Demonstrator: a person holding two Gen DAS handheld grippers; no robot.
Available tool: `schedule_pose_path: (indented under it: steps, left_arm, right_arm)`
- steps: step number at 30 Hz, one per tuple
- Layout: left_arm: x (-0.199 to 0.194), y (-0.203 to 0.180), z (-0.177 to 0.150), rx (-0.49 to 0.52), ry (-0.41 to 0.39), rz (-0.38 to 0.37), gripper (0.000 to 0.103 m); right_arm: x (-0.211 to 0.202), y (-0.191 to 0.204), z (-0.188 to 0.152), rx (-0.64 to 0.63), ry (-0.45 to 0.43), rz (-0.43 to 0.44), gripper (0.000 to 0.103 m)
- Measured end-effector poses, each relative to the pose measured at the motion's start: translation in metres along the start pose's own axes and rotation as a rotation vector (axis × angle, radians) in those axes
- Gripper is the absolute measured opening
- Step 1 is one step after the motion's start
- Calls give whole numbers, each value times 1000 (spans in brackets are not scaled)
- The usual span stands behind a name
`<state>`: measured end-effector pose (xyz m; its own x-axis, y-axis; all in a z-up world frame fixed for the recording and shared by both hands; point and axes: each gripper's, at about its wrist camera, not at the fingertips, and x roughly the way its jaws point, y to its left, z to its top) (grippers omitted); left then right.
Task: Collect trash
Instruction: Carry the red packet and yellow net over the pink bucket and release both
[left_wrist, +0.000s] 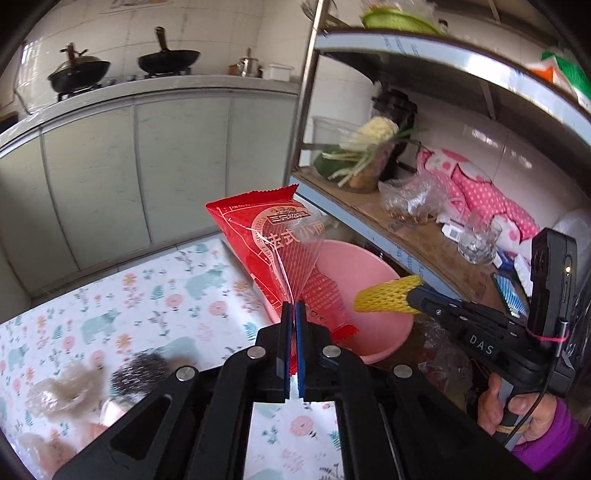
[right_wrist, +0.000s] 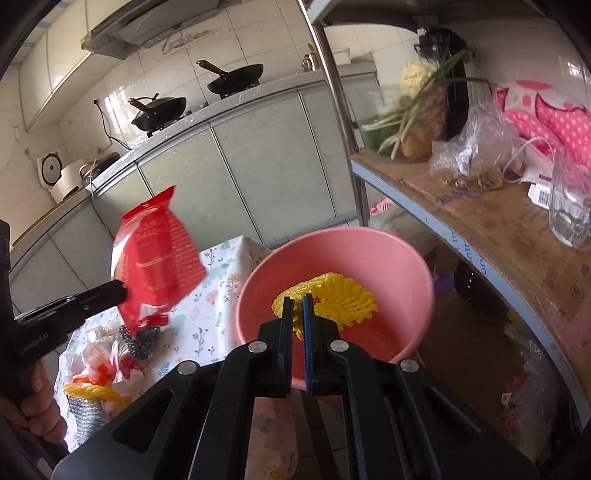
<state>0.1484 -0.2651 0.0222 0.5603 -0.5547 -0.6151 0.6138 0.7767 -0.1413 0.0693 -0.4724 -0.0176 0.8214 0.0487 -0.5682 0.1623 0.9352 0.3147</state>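
My left gripper (left_wrist: 294, 307) is shut on a red snack wrapper (left_wrist: 258, 229), which stands up from the pads over the table's edge. In the right wrist view the left gripper (right_wrist: 123, 290) holds the wrapper (right_wrist: 155, 254) to the left of a pink basin (right_wrist: 369, 254). My right gripper (right_wrist: 299, 304) is shut on a yellow foam net (right_wrist: 332, 299), held over the basin's mouth. From the left wrist view the right gripper (left_wrist: 413, 301) and the net (left_wrist: 384, 295) hang at the right rim of the basin (left_wrist: 354, 266).
A table with a floral cloth (left_wrist: 147, 295) carries crumpled plastic (left_wrist: 62, 391), a steel scourer (right_wrist: 142, 339) and another yellow net (right_wrist: 88, 391). A metal shelf (right_wrist: 480, 221) with a glass (right_wrist: 569, 206), bags and vegetables stands close on the right. Kitchen cabinets (left_wrist: 110, 166) lie behind.
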Motion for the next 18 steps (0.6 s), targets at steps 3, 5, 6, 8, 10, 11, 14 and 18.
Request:
schedule_pose_path:
  steps: [3, 5, 6, 8, 10, 11, 14, 18]
  left_arm:
    - [21, -11, 2, 24, 23, -3, 2]
    - [32, -14, 2, 33, 38, -6, 2]
    - [37, -16, 2, 39, 46, -4, 2]
    - [48, -19, 1, 47, 65, -5, 2]
    - [58, -19, 0, 50, 80, -4, 2]
    - [61, -20, 0, 50, 84, -6, 2]
    - [70, -21, -2, 50, 98, -11, 2]
    - [79, -21, -4, 47, 115, -13, 4]
  right_arm:
    - [8, -5, -1, -4, 10, -5, 5]
    - [16, -9, -1, -4, 25, -9, 5]
    - [19, -10, -2, -2, 31, -11, 5]
    - [24, -13, -3, 4, 42, -14, 5]
    - [29, -15, -5, 7, 52, -19, 5]
    - [30, -15, -6, 7, 54, -21, 5]
    - [32, -17, -9, 13, 60, -16, 5]
    - [37, -20, -10, 24, 76, -24, 7]
